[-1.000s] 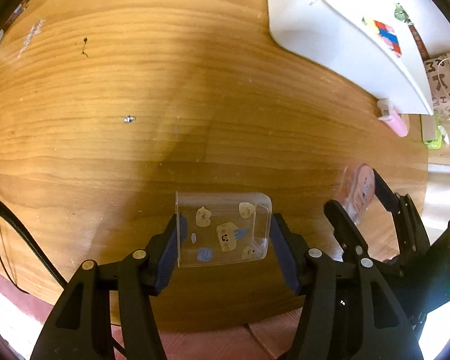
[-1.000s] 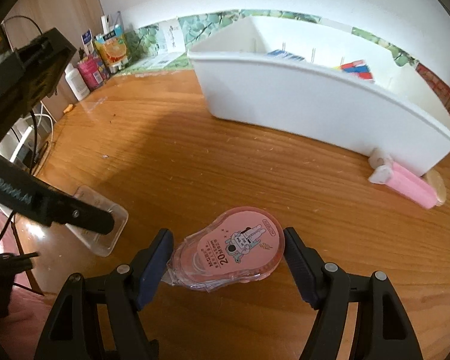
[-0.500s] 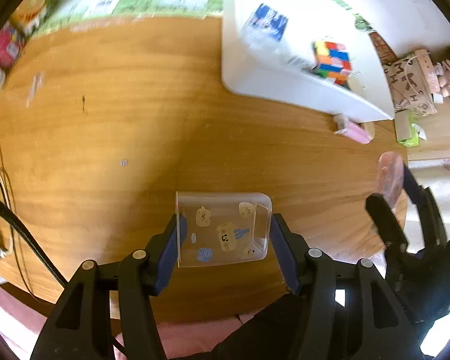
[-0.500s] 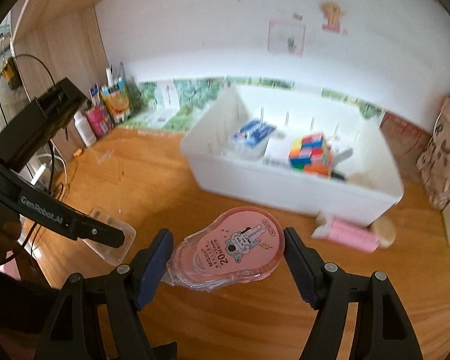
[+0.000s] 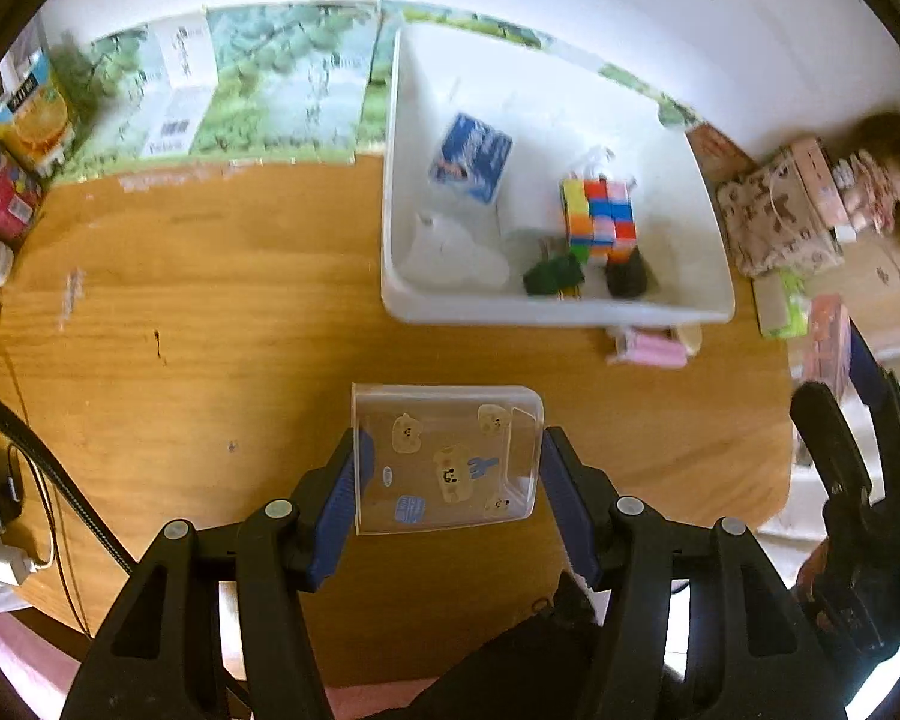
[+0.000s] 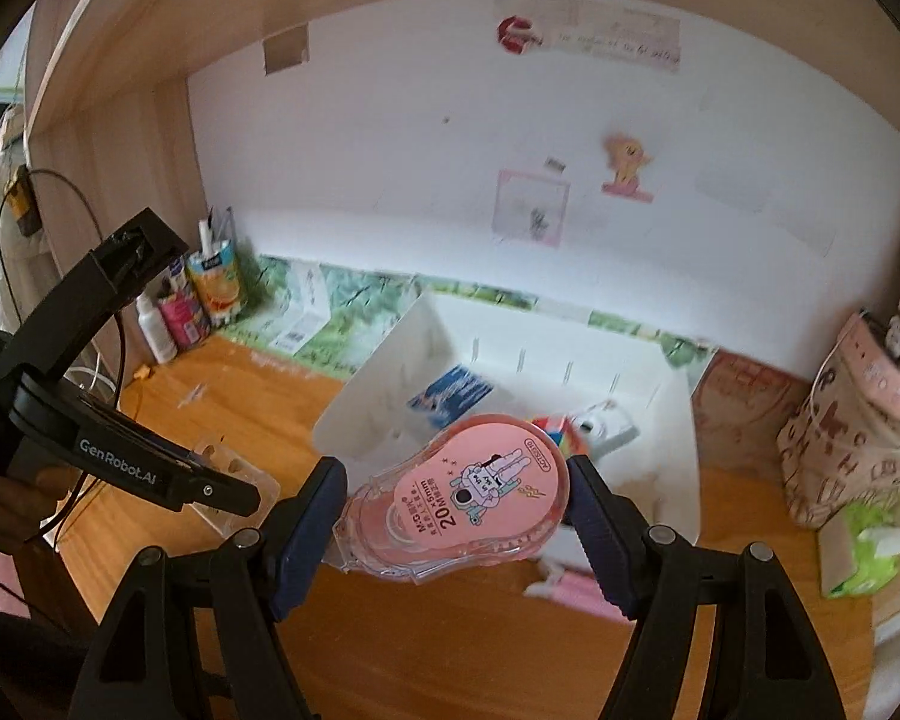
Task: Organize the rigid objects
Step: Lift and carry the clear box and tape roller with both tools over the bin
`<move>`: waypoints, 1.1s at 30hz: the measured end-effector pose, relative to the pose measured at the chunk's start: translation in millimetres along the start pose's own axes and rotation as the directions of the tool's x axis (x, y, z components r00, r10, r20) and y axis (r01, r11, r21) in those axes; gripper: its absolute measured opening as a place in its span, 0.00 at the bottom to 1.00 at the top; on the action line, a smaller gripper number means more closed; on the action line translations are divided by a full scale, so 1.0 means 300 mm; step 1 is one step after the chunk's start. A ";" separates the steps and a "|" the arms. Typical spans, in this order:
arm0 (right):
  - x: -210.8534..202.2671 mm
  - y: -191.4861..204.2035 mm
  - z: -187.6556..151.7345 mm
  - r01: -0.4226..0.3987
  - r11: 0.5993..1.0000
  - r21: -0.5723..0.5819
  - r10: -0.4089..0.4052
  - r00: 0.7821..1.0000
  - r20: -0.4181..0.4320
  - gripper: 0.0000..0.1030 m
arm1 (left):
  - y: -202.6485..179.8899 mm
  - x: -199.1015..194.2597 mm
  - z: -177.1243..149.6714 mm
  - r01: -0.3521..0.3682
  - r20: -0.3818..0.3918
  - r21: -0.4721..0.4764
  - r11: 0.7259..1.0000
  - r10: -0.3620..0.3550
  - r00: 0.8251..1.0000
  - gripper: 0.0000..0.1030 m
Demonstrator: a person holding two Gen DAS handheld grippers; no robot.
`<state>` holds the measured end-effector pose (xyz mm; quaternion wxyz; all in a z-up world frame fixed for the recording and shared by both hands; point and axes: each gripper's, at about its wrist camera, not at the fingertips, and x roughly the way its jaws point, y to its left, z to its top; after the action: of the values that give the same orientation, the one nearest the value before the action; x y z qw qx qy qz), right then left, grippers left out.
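My left gripper (image 5: pixel 447 468) is shut on a clear plastic box (image 5: pixel 444 456) with small stickers, held above the wooden desk (image 5: pixel 210 312). My right gripper (image 6: pixel 456 504) is shut on a pink correction tape dispenser (image 6: pixel 462 498), raised in front of the white bin (image 6: pixel 354 414). In the left wrist view the white bin (image 5: pixel 546 315) holds a colour cube (image 5: pixel 597 216), a blue packet (image 5: pixel 471 156) and dark small items. The right gripper (image 5: pixel 840 396) shows at the right edge of the left view.
A pink eraser-like item (image 5: pixel 651 351) lies on the desk just in front of the bin. Cartons and bottles (image 6: pixel 198 294) stand at the back left. A patterned bag (image 6: pixel 852 420) and green tissue pack (image 6: pixel 870 552) sit at the right. A cable (image 5: pixel 42 456) runs along the left edge.
Both grippers have risen and tilted up with their objects still held. The bin's inside and the back wall have come into view.
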<state>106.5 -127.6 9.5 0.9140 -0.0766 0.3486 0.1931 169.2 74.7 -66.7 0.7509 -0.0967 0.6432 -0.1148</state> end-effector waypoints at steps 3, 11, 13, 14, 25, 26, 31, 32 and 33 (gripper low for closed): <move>0.013 -0.041 0.025 0.001 1.000 0.019 -0.001 1.000 0.016 0.72 | -0.018 -0.003 0.048 -0.004 0.023 -0.012 1.000 0.004 1.000 0.60; 0.098 -0.104 0.037 -0.021 0.998 0.054 0.018 0.998 0.059 0.72 | -0.067 0.025 0.165 0.026 0.101 -0.016 1.000 -0.024 0.995 0.60; 0.133 -0.128 0.032 -0.028 0.997 0.074 0.023 0.997 0.076 0.72 | -0.076 0.043 0.188 0.035 0.118 -0.005 0.999 -0.035 0.992 0.60; 0.147 -0.139 0.032 -0.035 0.996 0.083 0.028 0.996 0.083 0.72 | -0.080 0.053 0.201 0.037 0.126 0.002 0.999 -0.037 0.991 0.60; 0.329 -0.228 0.004 -0.033 0.988 0.148 0.026 0.998 0.051 0.72 | -0.078 0.112 0.282 0.148 0.260 0.034 0.988 -0.152 0.954 0.60; 0.341 -0.230 0.002 -0.033 0.988 0.150 0.027 0.999 0.043 0.72 | -0.076 0.111 0.284 0.156 0.275 0.038 0.987 -0.161 0.948 0.60; 0.380 -0.233 -0.006 -0.033 0.986 0.166 0.031 0.999 0.013 0.72 | -0.068 0.112 0.286 0.165 0.317 0.049 0.985 -0.172 0.933 0.60; 0.382 -0.231 -0.006 -0.034 0.985 0.169 0.032 0.999 0.011 0.72 | -0.067 0.110 0.285 0.168 0.325 0.053 0.984 -0.176 0.929 0.60; 0.383 -0.229 -0.006 -0.034 0.985 0.171 0.033 0.999 0.010 0.73 | -0.067 0.108 0.283 0.169 0.331 0.058 0.984 -0.179 0.926 0.60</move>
<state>211.9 -156.3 -68.1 0.9151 0.0086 0.3617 0.1780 256.8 45.8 -78.3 0.8374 -0.1608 0.4933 -0.1720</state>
